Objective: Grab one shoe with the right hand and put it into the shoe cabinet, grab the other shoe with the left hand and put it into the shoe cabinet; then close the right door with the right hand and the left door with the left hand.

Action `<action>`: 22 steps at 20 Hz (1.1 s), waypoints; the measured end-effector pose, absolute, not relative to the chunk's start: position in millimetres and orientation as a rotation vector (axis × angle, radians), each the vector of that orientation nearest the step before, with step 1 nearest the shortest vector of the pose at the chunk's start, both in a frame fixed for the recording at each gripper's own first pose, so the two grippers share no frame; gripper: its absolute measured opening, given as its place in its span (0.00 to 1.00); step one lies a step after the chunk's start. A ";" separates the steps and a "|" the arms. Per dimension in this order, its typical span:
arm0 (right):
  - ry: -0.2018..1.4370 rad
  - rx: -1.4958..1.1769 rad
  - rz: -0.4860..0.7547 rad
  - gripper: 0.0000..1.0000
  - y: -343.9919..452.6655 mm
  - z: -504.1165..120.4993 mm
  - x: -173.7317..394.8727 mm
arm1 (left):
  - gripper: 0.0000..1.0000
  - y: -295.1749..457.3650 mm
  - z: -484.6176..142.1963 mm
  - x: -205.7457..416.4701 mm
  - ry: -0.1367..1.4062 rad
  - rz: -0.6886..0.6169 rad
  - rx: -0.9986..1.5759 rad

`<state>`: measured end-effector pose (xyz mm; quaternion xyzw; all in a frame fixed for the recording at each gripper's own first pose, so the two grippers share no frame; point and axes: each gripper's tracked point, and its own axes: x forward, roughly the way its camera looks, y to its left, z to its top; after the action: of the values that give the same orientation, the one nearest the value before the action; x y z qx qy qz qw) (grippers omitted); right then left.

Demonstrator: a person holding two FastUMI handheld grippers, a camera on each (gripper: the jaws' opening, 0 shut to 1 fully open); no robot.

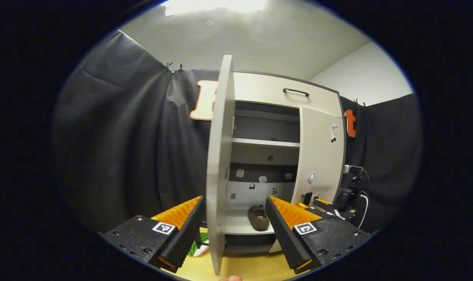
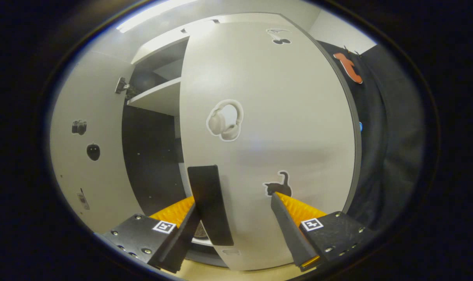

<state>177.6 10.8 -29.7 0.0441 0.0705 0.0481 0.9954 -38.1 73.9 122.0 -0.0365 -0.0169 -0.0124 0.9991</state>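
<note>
Brown shoe on bottom cabinet shelf, frame centre. Left gripper open astride left door edge. Right gripper open at right door handle.

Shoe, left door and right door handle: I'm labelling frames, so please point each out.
shoe (image 1: 258,217): left gripper view, on its upper.
left door (image 1: 221,156): left gripper view, on its edge.
right door handle (image 2: 210,203): right gripper view, on its middle.

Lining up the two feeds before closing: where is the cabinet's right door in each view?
Left gripper view: right door right of centre, beside the open shelves.
Right gripper view: right door across the centre, close up.
Shared landmark: the headphone sticker on its face.
</note>
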 end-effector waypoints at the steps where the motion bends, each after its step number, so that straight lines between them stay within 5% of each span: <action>1: 0.138 0.084 0.092 0.97 11.0 -30.0 177.2 | 0.91 83.7 122.2 -39.1 -0.038 -0.007 -0.072; 7: 0.136 0.069 0.072 1.00 11.9 -31.7 177.3 | 0.95 135.6 95.9 -32.3 -0.013 0.074 -0.125; 22: 0.061 0.104 0.107 1.00 10.7 -0.9 151.2 | 0.94 116.5 72.3 -4.6 0.030 -0.060 -0.130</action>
<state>151.2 10.7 -0.9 0.0518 0.0304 0.0537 0.9968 -4.6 116.5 72.3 -0.0651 0.0148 -0.0300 0.9973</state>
